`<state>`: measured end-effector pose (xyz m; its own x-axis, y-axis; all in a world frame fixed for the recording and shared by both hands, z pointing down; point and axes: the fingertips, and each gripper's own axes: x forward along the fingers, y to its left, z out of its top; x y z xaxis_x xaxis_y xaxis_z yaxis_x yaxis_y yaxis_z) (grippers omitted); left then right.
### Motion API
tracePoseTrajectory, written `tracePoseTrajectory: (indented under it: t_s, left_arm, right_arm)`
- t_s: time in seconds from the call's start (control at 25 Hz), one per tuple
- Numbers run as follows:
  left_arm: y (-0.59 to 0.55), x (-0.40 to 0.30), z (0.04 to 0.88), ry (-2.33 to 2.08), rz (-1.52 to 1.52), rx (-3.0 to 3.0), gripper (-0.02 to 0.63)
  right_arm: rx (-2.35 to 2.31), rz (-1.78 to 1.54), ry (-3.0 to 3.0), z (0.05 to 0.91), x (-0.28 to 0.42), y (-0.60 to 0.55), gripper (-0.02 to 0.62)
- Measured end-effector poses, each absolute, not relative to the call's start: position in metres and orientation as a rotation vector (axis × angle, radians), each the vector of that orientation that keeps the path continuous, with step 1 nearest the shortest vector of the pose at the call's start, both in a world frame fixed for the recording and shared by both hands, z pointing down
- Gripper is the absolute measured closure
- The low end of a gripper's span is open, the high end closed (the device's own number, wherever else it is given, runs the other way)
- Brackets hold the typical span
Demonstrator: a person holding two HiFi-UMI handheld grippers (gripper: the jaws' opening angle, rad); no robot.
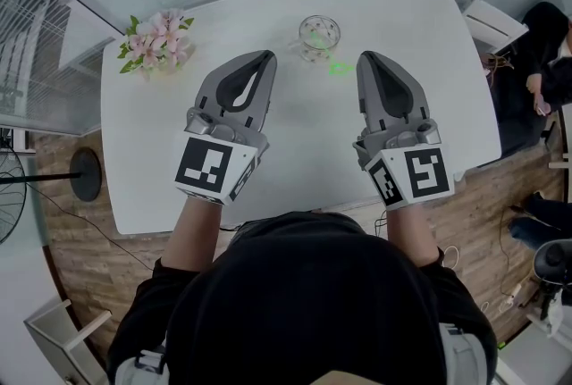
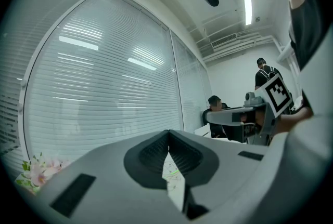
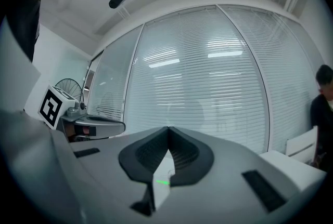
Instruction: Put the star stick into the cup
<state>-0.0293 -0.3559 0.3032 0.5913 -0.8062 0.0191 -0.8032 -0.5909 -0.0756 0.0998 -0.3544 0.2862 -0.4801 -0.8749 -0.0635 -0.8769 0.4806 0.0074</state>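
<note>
2 clenched on nothing: left gripper (image 1: 265, 55), right gripper (image 1: 365, 55); small bright-green star stick (image 1: 340, 68) flat beside clear cup (image 1: 320, 18).

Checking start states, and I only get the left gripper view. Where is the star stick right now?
Observer: A green star stick lies on the table beside the glass cup; something green shows in or through the cup too.
Operator: Is the right gripper holding anything?
Observer: No, the right gripper is shut and empty.
Operator: Which gripper is nearer the stick?
Observer: The right; the stick lies just beside its tips.
</note>
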Motion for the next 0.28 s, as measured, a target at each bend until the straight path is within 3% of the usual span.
tracePoseTrajectory:
  t_s: [0.28]
  left_arm:
    - [-0.3577, -0.0285, 0.3045, 1.393, -0.07, -2.743, 0.592]
  right_arm:
    - [-1.571, 0.06, 2.655, 0.2854, 0.1005, -0.3559, 0.591]
